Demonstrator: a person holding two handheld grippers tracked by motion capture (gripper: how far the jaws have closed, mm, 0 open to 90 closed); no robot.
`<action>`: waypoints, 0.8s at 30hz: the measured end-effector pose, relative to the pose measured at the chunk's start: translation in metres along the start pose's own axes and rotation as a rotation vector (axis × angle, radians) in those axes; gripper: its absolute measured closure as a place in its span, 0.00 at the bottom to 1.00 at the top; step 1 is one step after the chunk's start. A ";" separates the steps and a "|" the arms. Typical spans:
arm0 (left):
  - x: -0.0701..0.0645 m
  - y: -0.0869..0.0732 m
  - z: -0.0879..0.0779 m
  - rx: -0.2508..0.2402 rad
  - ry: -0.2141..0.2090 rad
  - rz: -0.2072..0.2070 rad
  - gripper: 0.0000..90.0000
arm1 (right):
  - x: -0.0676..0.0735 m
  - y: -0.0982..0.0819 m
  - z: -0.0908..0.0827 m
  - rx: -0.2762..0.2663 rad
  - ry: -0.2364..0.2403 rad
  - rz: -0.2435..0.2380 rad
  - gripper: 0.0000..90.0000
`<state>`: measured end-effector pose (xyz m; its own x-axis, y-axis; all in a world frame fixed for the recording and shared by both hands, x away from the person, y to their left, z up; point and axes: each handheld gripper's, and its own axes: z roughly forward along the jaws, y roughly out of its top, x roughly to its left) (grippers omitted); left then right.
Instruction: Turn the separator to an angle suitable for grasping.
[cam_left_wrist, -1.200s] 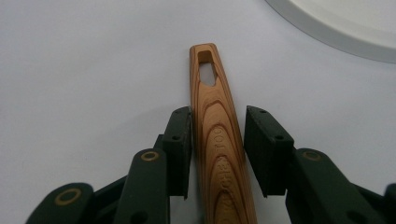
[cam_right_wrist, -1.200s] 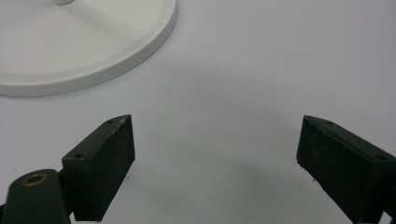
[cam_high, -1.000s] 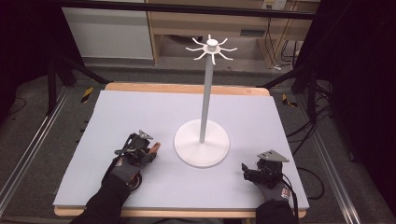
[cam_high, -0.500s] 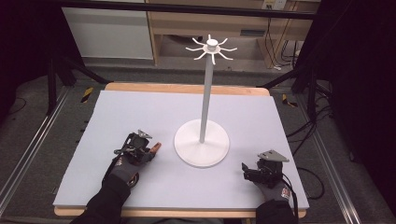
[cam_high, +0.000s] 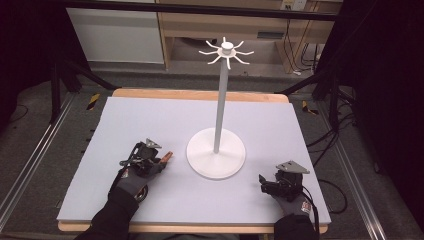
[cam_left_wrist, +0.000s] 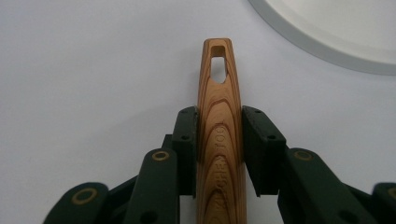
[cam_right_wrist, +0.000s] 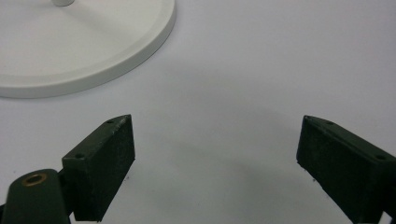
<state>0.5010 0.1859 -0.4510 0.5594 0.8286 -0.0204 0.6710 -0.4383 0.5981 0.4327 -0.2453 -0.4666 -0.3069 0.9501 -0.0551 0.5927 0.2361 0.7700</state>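
Observation:
A wooden utensil handle (cam_left_wrist: 218, 135) with a hanging slot near its tip lies clamped between the jaws of my left gripper (cam_left_wrist: 218, 140). From above, that left gripper (cam_high: 159, 158) rests low on the mat, left of the stand, and the wooden handle (cam_high: 167, 157) pokes out toward the white round base (cam_high: 216, 152). The white stand has a tall pole (cam_high: 220, 100) topped by a ring of hooks (cam_high: 226, 51). My right gripper (cam_high: 263, 183) sits near the mat's front right, its fingers (cam_right_wrist: 100, 163) spread wide over bare mat, open and holding nothing. The base's rim (cam_right_wrist: 154, 35) lies ahead of it.
A pale lilac mat (cam_high: 150, 120) covers the wooden table (cam_high: 200, 94). Black frame legs (cam_high: 60, 75) and cables (cam_high: 330, 145) stand around the table on the floor. A shelf unit (cam_high: 225, 27) lies beyond the far edge.

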 end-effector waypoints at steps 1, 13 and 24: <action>0.000 0.000 -0.002 -0.002 -0.004 0.000 0.75 | 0.000 0.000 0.000 0.000 0.000 0.000 0.13; -0.004 0.004 -0.023 -0.067 -0.016 0.005 0.75 | 0.000 0.000 0.000 -0.001 0.000 0.001 0.13; -0.005 0.008 -0.048 -0.163 -0.025 0.001 0.75 | 0.000 0.000 0.000 -0.002 0.000 0.002 0.13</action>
<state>0.4806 0.1951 -0.4076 0.5737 0.8182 -0.0386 0.5834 -0.3751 0.7204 0.4325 -0.2454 -0.4662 -0.3054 0.9507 -0.0538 0.5918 0.2338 0.7714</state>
